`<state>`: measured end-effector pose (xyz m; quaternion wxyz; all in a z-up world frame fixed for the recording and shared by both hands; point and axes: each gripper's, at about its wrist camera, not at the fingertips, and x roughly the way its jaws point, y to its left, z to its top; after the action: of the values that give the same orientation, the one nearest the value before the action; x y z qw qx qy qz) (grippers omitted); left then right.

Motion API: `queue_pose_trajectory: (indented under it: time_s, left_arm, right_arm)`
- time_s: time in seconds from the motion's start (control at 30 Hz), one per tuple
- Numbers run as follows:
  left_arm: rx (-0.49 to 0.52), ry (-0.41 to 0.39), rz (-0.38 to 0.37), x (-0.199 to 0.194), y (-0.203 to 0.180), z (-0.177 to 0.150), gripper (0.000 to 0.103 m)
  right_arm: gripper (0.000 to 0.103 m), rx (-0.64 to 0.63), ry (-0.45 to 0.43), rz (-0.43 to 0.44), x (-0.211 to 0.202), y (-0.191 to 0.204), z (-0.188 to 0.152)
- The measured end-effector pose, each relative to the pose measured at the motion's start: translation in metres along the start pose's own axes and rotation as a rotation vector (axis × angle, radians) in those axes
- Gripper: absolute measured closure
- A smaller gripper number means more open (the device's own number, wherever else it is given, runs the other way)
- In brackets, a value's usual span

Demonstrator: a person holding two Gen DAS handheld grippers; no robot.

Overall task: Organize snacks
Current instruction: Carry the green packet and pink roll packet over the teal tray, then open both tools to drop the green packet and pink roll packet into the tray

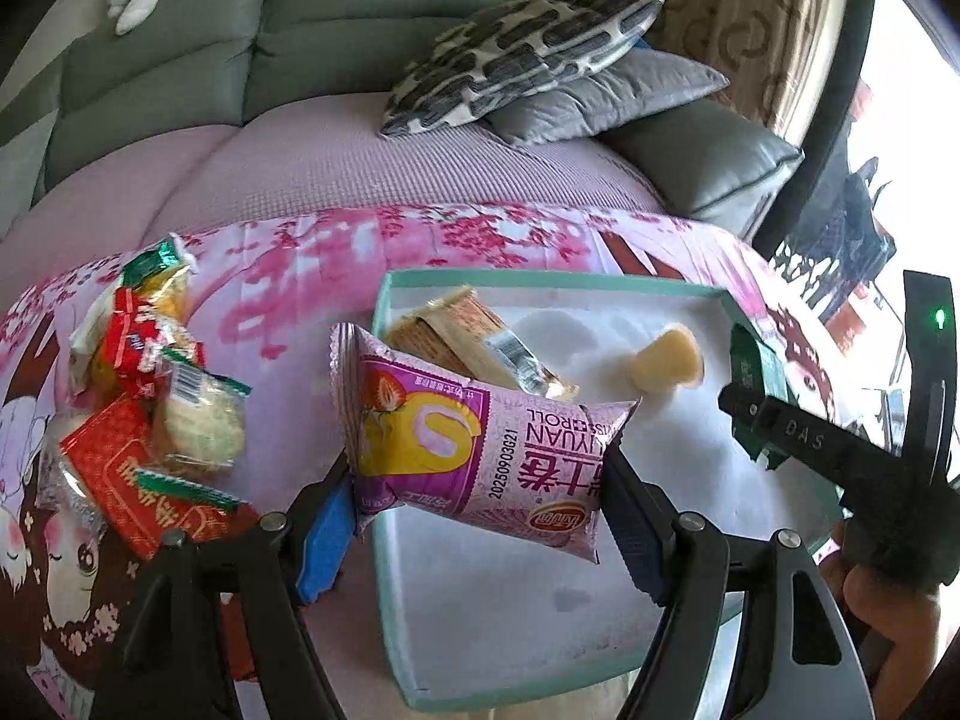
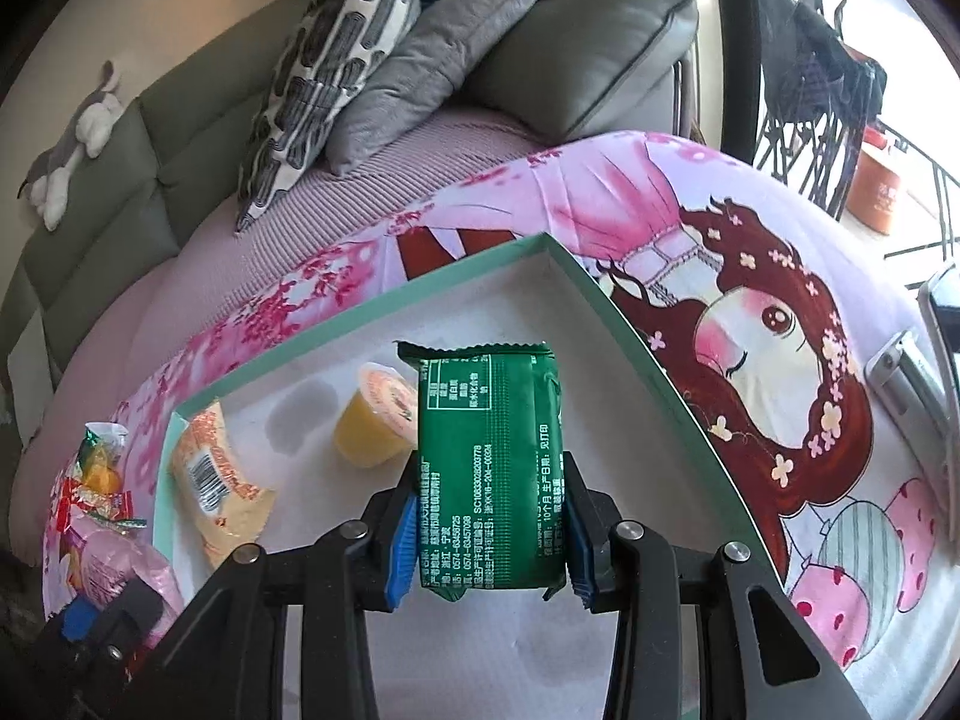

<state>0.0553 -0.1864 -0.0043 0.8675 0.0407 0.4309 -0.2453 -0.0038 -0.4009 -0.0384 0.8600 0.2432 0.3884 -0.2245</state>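
Observation:
My left gripper [image 1: 480, 480] is shut on a pink Swiss-roll packet [image 1: 480, 438], held crosswise over the near left part of a mint-rimmed white tray [image 1: 540, 279]. In the tray lie an orange wafer packet [image 1: 468, 336] and a yellow jelly cup [image 1: 669, 357]. In the right wrist view my right gripper [image 2: 492, 540] is shut on a green packet [image 2: 492, 456], held upright above the tray [image 2: 372, 312] near the jelly cup [image 2: 375, 420] and the wafer packet [image 2: 216, 480]. The right gripper [image 1: 774, 420] also shows at the tray's right edge.
A pile of loose snacks [image 1: 150, 396] lies left of the tray on a pink cartoon-printed cloth [image 2: 750, 330]. Behind it stands a grey sofa [image 1: 180, 78] with cushions [image 1: 528, 54] and a plush toy [image 2: 78, 138]. A balcony railing [image 2: 840, 138] is at the right.

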Motion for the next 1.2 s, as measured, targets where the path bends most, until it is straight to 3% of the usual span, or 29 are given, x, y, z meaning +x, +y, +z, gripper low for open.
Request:
queue_pose_trajectory:
  time_s: [0.6,0.67,0.73,1.0,1.1,1.2]
  left_arm:
    - [0.069,0.105,0.029,0.03,-0.019,-0.019,0.024]
    - [0.068,0.106,0.031,0.029,-0.019,-0.019,0.024]
    - [0.066,0.109,0.031,0.03,-0.019,-0.019,0.023]
    - [0.068,0.116,0.016,0.027,-0.02,-0.018,0.021]
    - [0.062,0.101,0.0,0.023,-0.021,-0.017,0.008]
    - [0.06,0.091,-0.004,0.02,-0.022,-0.017,0.008]
  right_arm:
    - [0.057,-0.004,0.071,-0.032,0.015,-0.003,-0.001]
    - [0.053,-0.011,0.074,-0.035,0.015,-0.002,0.0]
    - [0.039,-0.019,0.077,-0.038,0.016,0.0,0.0]
    - [0.032,-0.044,0.081,-0.062,0.016,0.004,-0.001]
    - [0.031,-0.047,0.074,-0.063,0.013,0.005,0.0]
    - [0.031,-0.05,0.069,-0.063,0.01,0.007,0.001]
